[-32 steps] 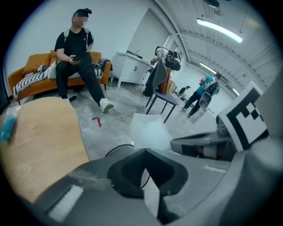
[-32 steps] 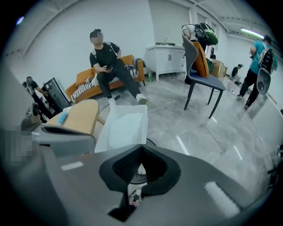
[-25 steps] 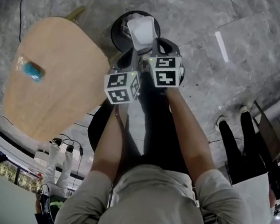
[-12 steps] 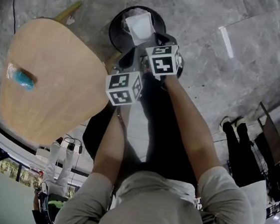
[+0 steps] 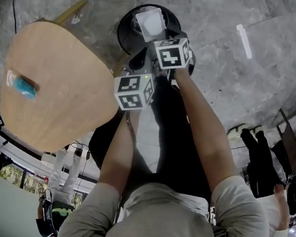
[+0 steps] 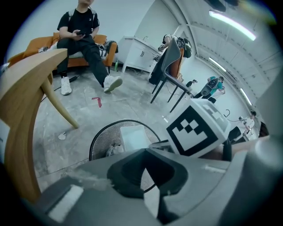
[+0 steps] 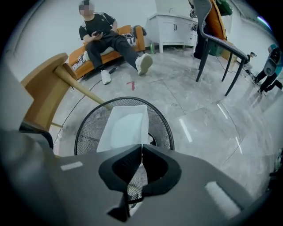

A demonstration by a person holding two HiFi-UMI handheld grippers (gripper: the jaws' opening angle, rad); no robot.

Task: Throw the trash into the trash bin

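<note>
While the right hand-held gripper clamps a white tray (by its rim) over the trash bin, the left hand-held gripper, at 7 o'clock, is closed.

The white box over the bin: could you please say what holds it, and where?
The right gripper pinches the white box by its near rim; the left gripper seems to pinch that rim too.

I see grey marble floor around the wooden tabletop. Beyond the tabletop: an orange sofa with a seated person, a white cabinet and a grey chair.
</note>
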